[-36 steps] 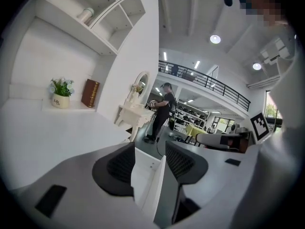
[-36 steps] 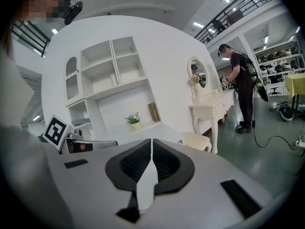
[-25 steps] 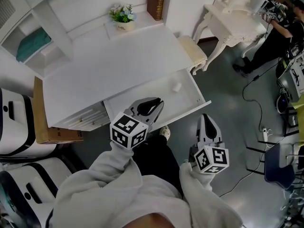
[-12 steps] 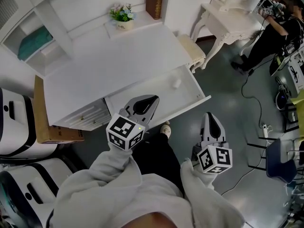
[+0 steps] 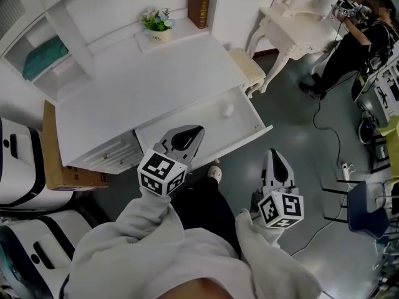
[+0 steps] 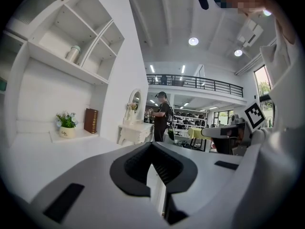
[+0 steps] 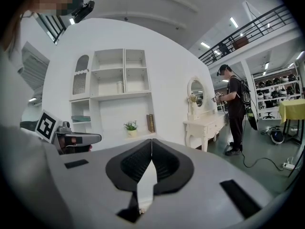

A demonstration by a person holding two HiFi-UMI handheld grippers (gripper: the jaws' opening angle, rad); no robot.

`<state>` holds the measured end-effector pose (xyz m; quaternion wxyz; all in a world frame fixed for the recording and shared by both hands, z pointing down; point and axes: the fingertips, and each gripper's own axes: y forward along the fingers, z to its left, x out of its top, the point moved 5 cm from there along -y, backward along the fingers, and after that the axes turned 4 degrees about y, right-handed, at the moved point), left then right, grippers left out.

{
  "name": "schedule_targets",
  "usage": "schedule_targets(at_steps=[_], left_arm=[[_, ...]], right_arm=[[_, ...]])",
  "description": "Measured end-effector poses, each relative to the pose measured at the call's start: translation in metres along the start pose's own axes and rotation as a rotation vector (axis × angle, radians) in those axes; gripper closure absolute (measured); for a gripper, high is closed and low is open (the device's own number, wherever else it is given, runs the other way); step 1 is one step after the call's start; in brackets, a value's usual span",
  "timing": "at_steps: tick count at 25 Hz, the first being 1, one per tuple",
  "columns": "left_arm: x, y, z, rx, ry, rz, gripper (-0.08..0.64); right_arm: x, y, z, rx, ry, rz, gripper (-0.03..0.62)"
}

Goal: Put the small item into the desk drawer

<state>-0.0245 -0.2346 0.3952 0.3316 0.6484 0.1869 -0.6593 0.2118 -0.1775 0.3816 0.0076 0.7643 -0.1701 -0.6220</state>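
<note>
A small white item (image 5: pixel 228 110) lies inside the open desk drawer (image 5: pixel 259 116), toward its right end. My left gripper (image 5: pixel 199 129) hovers over the drawer's front left part, shut with nothing between its jaws; in the left gripper view its jaws (image 6: pixel 151 144) point across the white desk top (image 6: pixel 43 151). My right gripper (image 5: pixel 272 152) hangs over the grey floor to the right of the drawer's front, apart from it. Its jaws (image 7: pixel 151 140) meet at the tips and hold nothing.
A flower pot (image 5: pixel 158 25) and a brown book (image 5: pixel 198 7) stand at the desk's back. A padded stool (image 5: pixel 248 67) sits at its right end, with a white dressing table (image 5: pixel 299 23) and a person in black (image 5: pixel 349 48) beyond. A cardboard box (image 5: pixel 62 161) lies left; cables (image 5: pixel 330 142) run across the floor.
My left gripper has drifted a little left and back along the drawer's front. The right gripper has sunk slightly toward me. The small item lies still in the drawer.
</note>
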Motion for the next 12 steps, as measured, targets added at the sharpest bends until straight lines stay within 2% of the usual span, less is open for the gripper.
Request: schedule_targets(at_steps=[12], left_arm=[[-0.003, 0.012, -0.006, -0.016, -0.003, 0.008, 0.545]], right_arm=[[0.0, -0.003, -0.011, -0.01, 0.004, 0.003, 0.56]])
